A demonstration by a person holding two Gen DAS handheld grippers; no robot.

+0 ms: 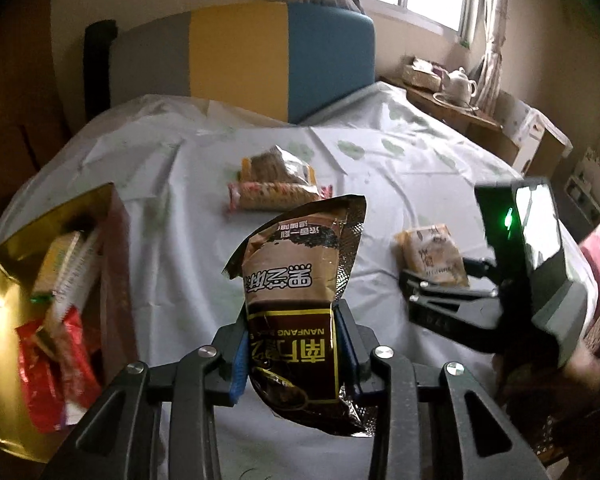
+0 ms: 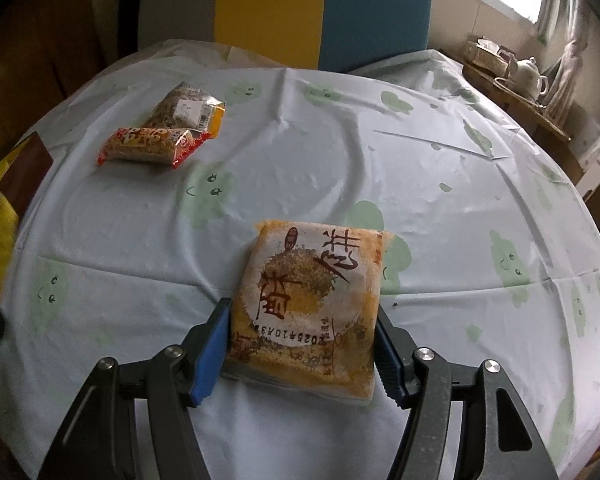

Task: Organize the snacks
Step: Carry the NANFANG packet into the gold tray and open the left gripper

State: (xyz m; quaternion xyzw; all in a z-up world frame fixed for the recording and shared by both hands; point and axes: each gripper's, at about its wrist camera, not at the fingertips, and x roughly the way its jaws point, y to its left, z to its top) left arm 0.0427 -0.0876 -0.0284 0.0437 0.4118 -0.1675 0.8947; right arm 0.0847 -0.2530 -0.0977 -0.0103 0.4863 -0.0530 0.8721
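My left gripper (image 1: 294, 330) is shut on a brown foil sachet (image 1: 300, 264), which hangs clear of the tablecloth. To its left stands a red box with gold lining (image 1: 112, 208), with several snack packets in it. My right gripper (image 2: 302, 316) is shut on an orange pastry packet (image 2: 312, 300) that lies flat on the table; a blue pad presses on each side. In the left wrist view this packet (image 1: 432, 254) and the right gripper (image 1: 440, 296) sit at the right. Further back lie a red-ended cracker packet (image 2: 148, 146) and a clear packet (image 2: 188, 110).
A pale tablecloth with green prints (image 2: 340, 160) covers the round table. A chair with a grey, yellow and blue back (image 1: 240, 60) stands behind it. At the far right, a side table holds a white teapot (image 1: 460, 82).
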